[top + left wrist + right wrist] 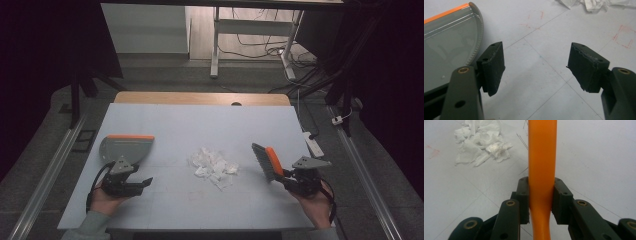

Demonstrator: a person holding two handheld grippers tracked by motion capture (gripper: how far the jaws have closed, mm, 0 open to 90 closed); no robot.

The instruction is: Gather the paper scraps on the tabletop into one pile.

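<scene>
Beside the empty dustpan (pixel 126 148), left gripper (pixel 142 184) gapes; right gripper (pixel 287 179) clamps brush (pixel 268 161).

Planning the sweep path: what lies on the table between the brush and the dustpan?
In the high view, a pile of torn white paper scraps lies between the brush and the dustpan; the rest of that stretch is bare table.
</scene>
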